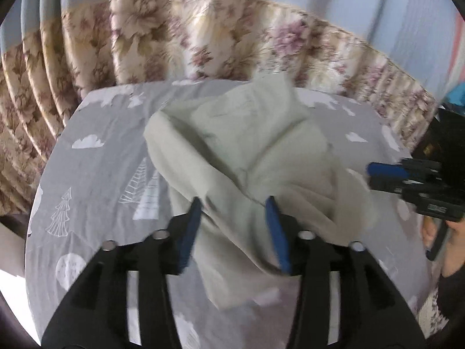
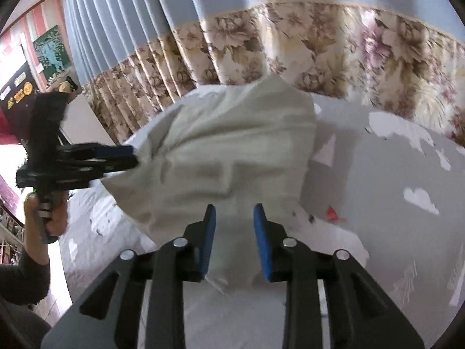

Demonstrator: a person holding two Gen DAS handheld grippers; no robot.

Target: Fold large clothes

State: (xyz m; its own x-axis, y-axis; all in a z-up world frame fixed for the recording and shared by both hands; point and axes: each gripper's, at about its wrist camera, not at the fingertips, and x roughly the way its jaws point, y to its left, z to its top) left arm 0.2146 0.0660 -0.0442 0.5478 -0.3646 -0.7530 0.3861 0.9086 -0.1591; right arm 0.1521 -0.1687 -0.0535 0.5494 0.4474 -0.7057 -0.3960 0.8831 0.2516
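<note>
Both claws angled down, pale cream cloth garment (image 1: 238,157) bunched mid-frame on grey tree-and-cloud print bedsheet (image 1: 96,174).
Left claw (image 1: 234,203) and right claw (image 2: 234,210): jaws apart, cloth between, pads not pressing.

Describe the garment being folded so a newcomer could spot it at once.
Below the floral curtain lies a grey sheet printed with white clouds and trees. The garment is the crumpled pale cream cloth heaped on it, plain where the sheet is patterned.
</note>
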